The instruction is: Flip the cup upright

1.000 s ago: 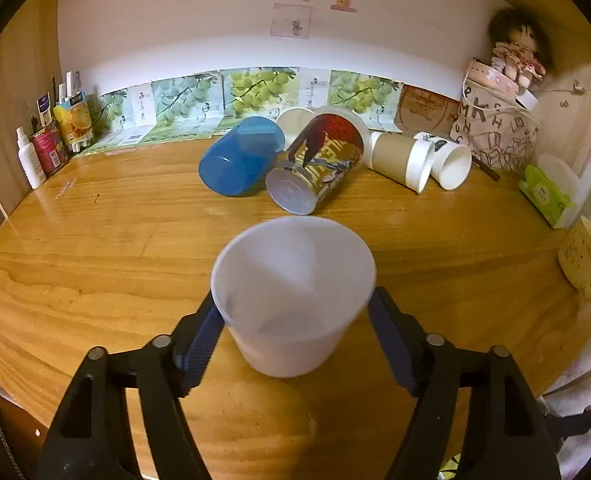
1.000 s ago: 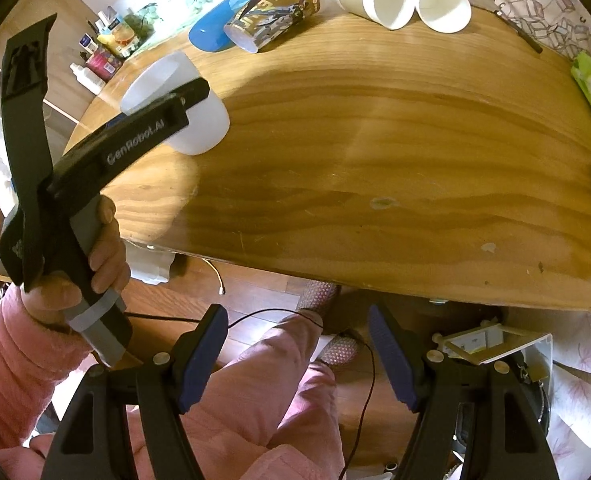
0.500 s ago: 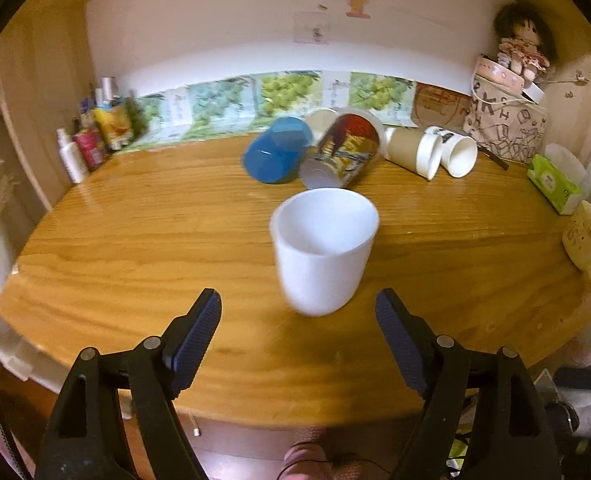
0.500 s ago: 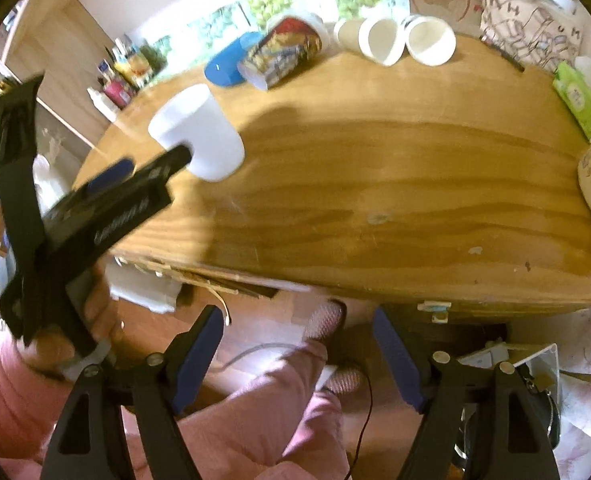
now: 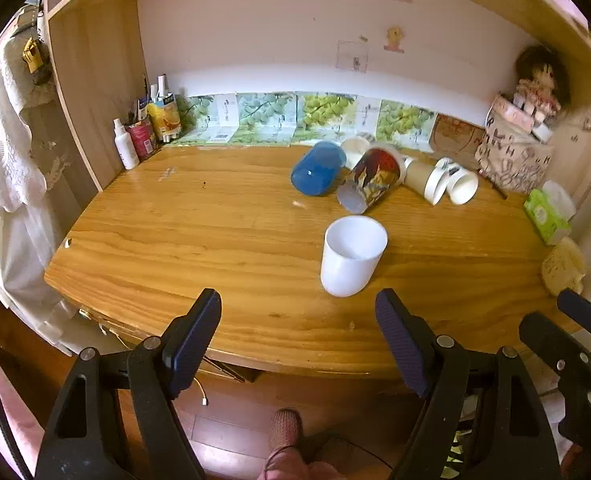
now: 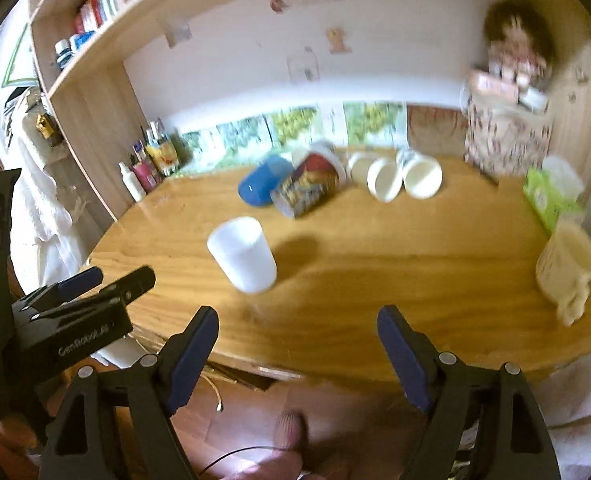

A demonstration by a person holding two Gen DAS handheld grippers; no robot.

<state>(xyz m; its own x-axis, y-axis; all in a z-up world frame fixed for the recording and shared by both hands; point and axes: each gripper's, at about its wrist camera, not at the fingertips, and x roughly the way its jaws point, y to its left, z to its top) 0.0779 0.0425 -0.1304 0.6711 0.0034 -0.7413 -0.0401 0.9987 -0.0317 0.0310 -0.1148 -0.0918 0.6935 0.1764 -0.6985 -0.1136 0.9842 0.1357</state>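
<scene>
White cup (image 5: 353,255) stands upright on the wooden worktop (image 5: 199,240); left gripper (image 5: 297,336) and right gripper (image 6: 297,348) fingers apart, empty.

Bare bench (image 5: 199,240) lies left of the upright white cup (image 5: 351,256) — open room there. Behind it a row of tipped cups (image 5: 369,180) blocks the back; a tissue pack (image 5: 545,216) crowds the right edge.
</scene>
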